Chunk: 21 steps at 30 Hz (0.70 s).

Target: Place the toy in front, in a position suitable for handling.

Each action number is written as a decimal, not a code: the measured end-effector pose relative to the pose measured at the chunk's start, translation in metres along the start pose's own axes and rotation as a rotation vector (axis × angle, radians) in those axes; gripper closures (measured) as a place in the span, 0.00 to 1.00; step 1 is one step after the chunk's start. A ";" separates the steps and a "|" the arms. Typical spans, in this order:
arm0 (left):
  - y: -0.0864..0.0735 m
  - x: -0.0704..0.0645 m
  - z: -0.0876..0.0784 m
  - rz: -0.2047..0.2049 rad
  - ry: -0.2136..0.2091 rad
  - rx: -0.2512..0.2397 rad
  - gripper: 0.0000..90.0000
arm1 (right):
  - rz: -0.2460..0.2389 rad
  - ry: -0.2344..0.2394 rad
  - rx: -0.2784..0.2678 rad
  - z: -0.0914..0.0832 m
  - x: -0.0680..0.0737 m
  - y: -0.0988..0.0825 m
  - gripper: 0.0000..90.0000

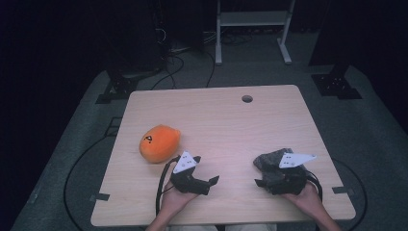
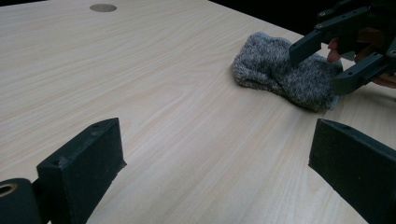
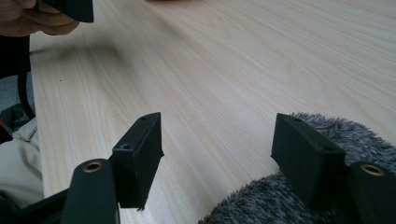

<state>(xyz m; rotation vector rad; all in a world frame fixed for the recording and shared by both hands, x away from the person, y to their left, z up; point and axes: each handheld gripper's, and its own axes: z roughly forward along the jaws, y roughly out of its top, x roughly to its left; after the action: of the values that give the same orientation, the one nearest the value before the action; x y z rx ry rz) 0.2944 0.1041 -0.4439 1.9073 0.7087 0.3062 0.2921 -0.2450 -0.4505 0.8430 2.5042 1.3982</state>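
counter (image 1: 216,125): pale wood and broad, with a small round hole (image 1: 247,98) near the far edge. Both hands come in from the near side.

orange plush toy (image 1: 159,143): sitting on the left half of the counter, just beyond and to the left of the left gripper. Nothing is touching it.

grey fuzzy cloth (image 2: 285,71): the thing in play. It lies on the right half, bunched into a soft lump. From the left gripper view its long axis runs from the far left down to the near right, toward the other hand.

right gripper (image 1: 262,171): right on top of the job. Its jaws stand wide apart, and in its own view the fuzzy cloth (image 3: 280,196) sits under and against one jaw while the other jaw hangs over bare wood. So the cloth lies off to one side of the gap, not centred. No squeeze on it yet.

left gripper (image 1: 211,181): jaws spread wide and holding nothing, bare wood between them. It looks across at the cloth from well apart.

nearer hand: the right, easily.

what the move turns on: my read is a small sideways shift of the right gripper toward the cloth, so the lump sits between both jaws before they close.
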 end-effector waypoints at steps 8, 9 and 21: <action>0.014 0.009 -0.011 0.005 0.042 -0.036 0.02 | 0.013 0.012 0.006 0.003 -0.003 0.000 0.36; 0.015 0.012 -0.014 -0.002 0.045 -0.045 0.03 | 0.014 0.013 0.008 0.003 -0.002 0.000 0.36; 0.032 0.049 -0.065 -0.034 0.152 -0.174 0.01 | 0.001 -0.011 -0.017 -0.005 0.003 0.001 0.36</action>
<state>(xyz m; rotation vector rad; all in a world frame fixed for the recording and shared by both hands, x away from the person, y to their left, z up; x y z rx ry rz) 0.3112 0.1726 -0.3919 1.7183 0.7882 0.4798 0.2881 -0.2473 -0.4466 0.8471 2.4803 1.4089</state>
